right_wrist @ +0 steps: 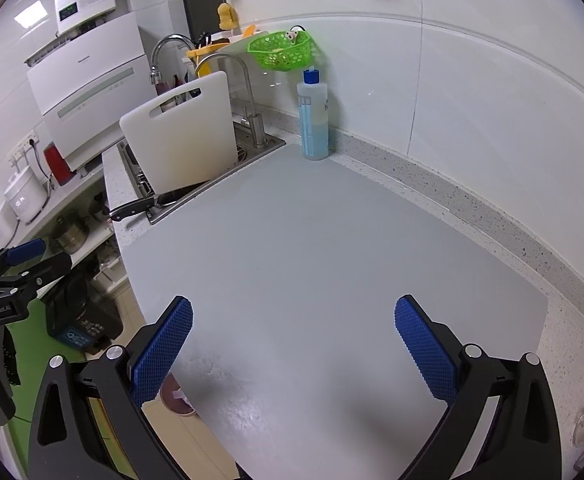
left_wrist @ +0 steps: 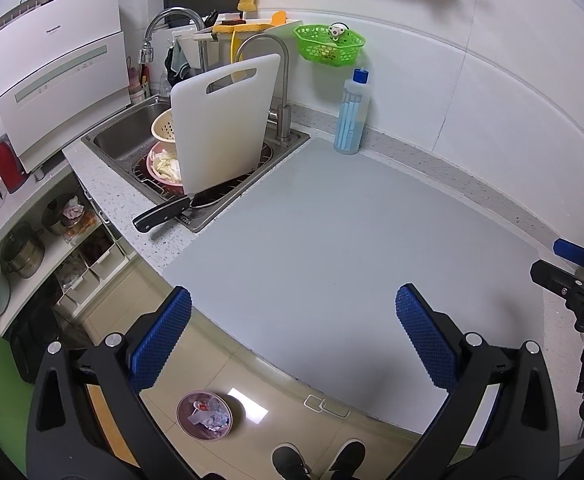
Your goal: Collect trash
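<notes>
A pink round bin point(left_wrist: 204, 416) stands on the floor below the counter edge and holds crumpled paper and plastic scraps. In the right wrist view only its rim point(right_wrist: 176, 400) shows past the counter edge. My left gripper point(left_wrist: 293, 320) hovers open over the front edge of the grey mat point(left_wrist: 331, 220), with nothing between its blue pads. My right gripper point(right_wrist: 293, 320) is open above the same grey mat point(right_wrist: 311, 240), also holding nothing. Each gripper shows at the side of the other's view: the right gripper point(left_wrist: 559, 262) and the left gripper point(right_wrist: 40, 260).
A sink point(left_wrist: 132, 136) at the back left holds a leaning white cutting board point(left_wrist: 224, 120) and dishes. A black-handled knife point(left_wrist: 160, 214) lies on its front rim. A soap bottle point(left_wrist: 351, 116) stands by the wall under a green basket point(left_wrist: 327, 44). Shelves with pots point(left_wrist: 24, 252) are left, a person's shoes point(left_wrist: 319, 460) below.
</notes>
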{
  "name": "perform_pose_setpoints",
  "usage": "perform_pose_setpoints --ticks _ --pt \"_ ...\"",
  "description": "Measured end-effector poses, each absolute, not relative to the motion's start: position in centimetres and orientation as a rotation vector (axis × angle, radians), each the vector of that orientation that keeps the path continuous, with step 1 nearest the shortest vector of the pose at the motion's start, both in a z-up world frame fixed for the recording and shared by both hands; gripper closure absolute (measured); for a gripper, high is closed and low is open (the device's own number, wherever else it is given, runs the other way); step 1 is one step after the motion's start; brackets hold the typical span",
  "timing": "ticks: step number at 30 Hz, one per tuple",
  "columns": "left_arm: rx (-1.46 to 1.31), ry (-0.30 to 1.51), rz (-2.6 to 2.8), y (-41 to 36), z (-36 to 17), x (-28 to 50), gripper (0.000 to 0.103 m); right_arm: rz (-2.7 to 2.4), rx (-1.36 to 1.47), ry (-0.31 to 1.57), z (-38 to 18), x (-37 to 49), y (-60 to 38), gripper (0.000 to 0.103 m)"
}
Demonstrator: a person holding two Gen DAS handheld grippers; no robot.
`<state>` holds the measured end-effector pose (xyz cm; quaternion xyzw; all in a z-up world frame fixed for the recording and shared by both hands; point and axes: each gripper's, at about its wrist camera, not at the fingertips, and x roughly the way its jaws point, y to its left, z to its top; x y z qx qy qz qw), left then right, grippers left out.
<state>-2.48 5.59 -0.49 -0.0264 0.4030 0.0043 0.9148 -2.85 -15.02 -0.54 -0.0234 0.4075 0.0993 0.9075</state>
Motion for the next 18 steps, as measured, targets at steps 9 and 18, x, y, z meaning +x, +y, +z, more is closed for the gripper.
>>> perform_pose_setpoints --ticks 9,18 --pt "-0.047 0.826 0.003 5.62 -0.52 -2.31 0.003 0.207 -0.044 0.848 -0.73 -2.37 -15.07 0.006" --pt "-0.044 0.828 0.001 5.60 -0.55 -2.18 0.003 0.207 -0.042 0.848 -0.78 -2.53 -15.04 0.006"
